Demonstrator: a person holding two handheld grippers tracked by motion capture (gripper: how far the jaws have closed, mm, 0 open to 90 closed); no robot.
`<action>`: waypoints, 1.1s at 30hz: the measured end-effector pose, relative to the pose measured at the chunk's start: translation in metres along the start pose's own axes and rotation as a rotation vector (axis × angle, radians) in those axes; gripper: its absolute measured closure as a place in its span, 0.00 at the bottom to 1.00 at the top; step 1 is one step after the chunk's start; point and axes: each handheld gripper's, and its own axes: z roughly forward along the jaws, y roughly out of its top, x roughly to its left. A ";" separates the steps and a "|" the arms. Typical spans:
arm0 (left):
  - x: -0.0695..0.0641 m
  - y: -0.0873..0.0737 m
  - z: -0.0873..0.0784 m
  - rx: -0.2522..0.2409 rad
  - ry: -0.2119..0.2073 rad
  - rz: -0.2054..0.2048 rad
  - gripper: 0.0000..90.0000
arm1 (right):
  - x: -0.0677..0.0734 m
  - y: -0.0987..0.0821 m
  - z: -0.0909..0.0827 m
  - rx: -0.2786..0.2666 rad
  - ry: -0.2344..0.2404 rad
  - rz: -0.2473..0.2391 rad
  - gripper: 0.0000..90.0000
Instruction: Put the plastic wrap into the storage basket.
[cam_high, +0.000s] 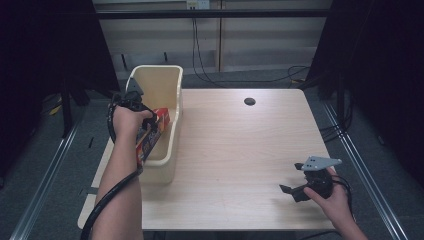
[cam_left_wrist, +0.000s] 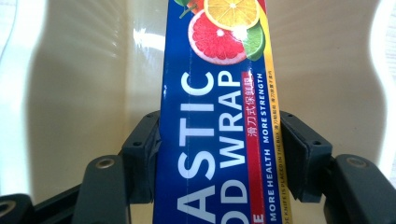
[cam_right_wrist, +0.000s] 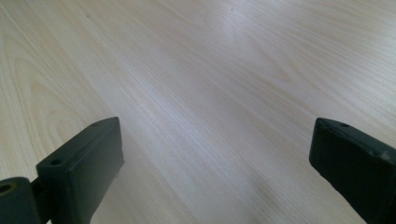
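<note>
A long blue plastic food wrap box (cam_left_wrist: 210, 93) with citrus pictures stands between the jaws of my left gripper (cam_left_wrist: 219, 140), and both pads press its sides. In the high view this box (cam_high: 152, 131) slants into a cream plastic bin (cam_high: 172, 145) at the table's left edge, with the person's left hand above it. The bin's pale inner wall (cam_left_wrist: 70, 93) lies behind the box. Near the table's front right corner my right gripper (cam_high: 292, 177) is held low over bare wood. Its jaws stand wide apart (cam_right_wrist: 217, 154) with nothing between them.
The light wooden table (cam_high: 240, 150) has a dark round cable hole (cam_high: 249, 101) near its far edge. Cables hang along the back wall and lie on the floor at the right. Dark curtains flank both sides.
</note>
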 end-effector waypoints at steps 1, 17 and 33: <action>0.000 0.000 0.000 0.009 -0.006 -0.002 0.42 | 0.000 0.000 0.000 0.000 0.001 -0.002 0.03; -0.028 -0.002 -0.038 -0.137 -0.061 0.087 0.30 | 0.001 0.003 -0.001 -0.001 0.001 -0.007 0.03; -0.074 -0.013 -0.045 -0.222 -0.194 0.215 0.21 | 0.003 0.003 -0.004 -0.012 0.001 -0.004 0.03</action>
